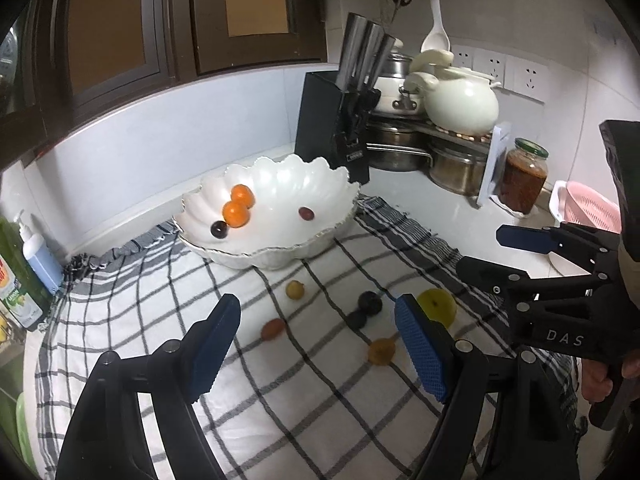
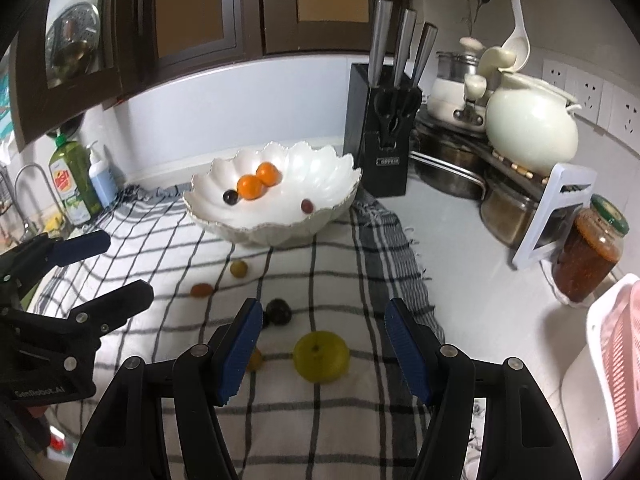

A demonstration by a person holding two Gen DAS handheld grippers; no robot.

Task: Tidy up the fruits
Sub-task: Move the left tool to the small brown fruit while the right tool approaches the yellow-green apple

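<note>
A white scalloped bowl (image 1: pixel 280 184) (image 2: pixel 320 172) stands on a checked cloth (image 1: pixel 280 400) and holds two oranges (image 1: pixel 238 208) (image 2: pixel 258 180) and two dark grapes (image 1: pixel 219 229) (image 1: pixel 306 213). Loose on the cloth lie a yellow-green fruit (image 1: pixel 438 306) (image 2: pixel 321 355), dark fruits (image 1: pixel 369 303) (image 2: pixel 279 311), and small yellow and orange fruits (image 1: pixel 295 290) (image 1: pixel 273 329) (image 1: pixel 382 352). My left gripper (image 1: pixel 316 344) is open and empty above the cloth. My right gripper (image 2: pixel 322 340) is open and empty, its fingers on either side of the yellow-green fruit, above it.
A black knife block (image 1: pixel 340 128) stands behind the bowl. Pots and a white pot (image 1: pixel 460 104) sit on a corner rack. A sauce jar (image 1: pixel 522 176) and a pink basket (image 1: pixel 588 208) are at the right. Soap bottles (image 2: pixel 76 180) stand at the left.
</note>
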